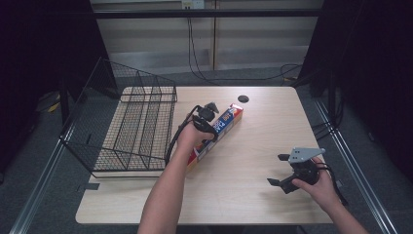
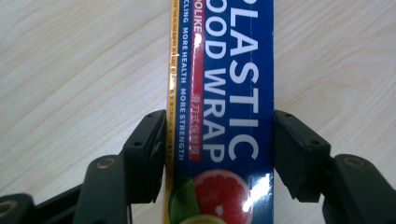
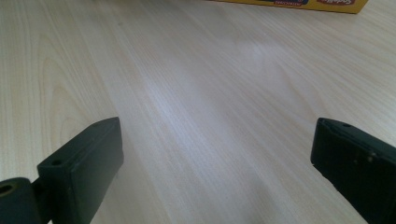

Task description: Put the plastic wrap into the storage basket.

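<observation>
A long blue and yellow plastic wrap box (image 1: 228,119) lies aslant on the wooden table (image 1: 243,195), near the middle. My left gripper (image 1: 208,127) comes down over the box's middle, one jaw against each long side. In the left gripper view the two pads press the box (image 2: 233,70) from both sides, so the left gripper (image 2: 219,140) is shut on it. My right gripper (image 1: 276,169) rests low at the front right of the table, its jaws wide apart. In the right gripper view, bare wood lies between the jaws of the right gripper (image 3: 215,154), and the box's yellow edge (image 3: 299,3) crosses the top.
A black wire basket (image 1: 131,122) stands on the table's left side, close beside the box and my left hand. A small black round cap (image 1: 243,98) sits near the far edge. Cables run over the floor behind the table.
</observation>
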